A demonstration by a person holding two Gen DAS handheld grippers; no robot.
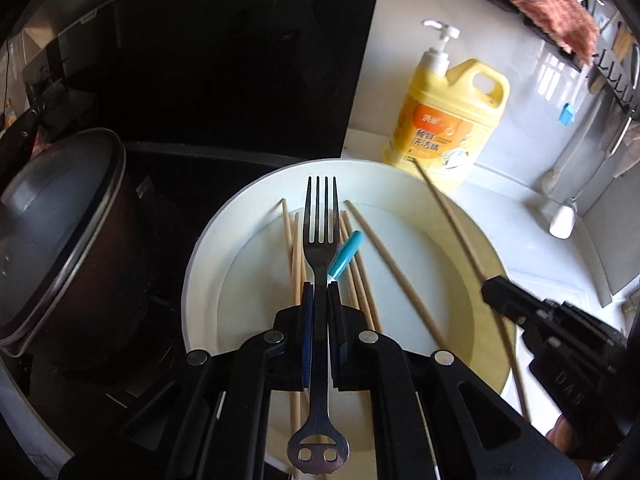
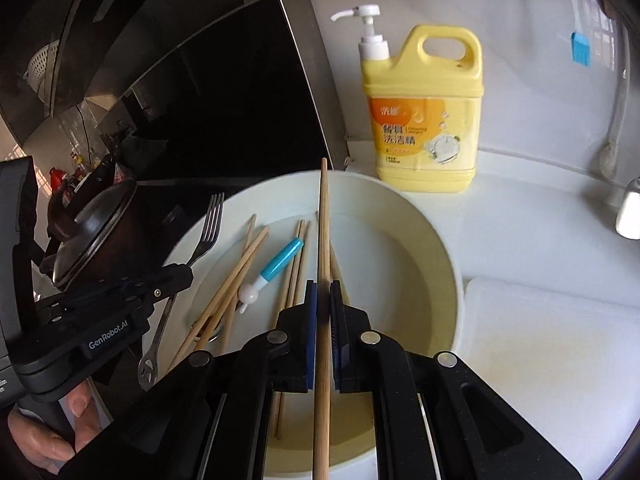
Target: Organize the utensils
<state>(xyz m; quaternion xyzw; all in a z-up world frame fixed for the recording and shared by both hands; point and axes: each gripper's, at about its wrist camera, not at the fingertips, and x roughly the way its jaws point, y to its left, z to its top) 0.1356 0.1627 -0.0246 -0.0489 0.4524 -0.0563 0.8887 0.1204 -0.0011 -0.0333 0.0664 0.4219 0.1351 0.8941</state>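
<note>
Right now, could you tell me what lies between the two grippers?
In the right wrist view, loose chopsticks and a blue-handled utensil lie in the basin.

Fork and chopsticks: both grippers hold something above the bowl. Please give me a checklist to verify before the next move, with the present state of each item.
1. Left gripper shut on fork: ok.
2. Fork straight in the gripper, tines forward: ok.
3. Right gripper shut on chopsticks: ok.
4. Number of chopsticks held, one or two: cannot tell.
5. Held utensils lifted free of the loose ones in the bowl: cannot tell.
6. Place to put the utensils in view: not ok.
</note>
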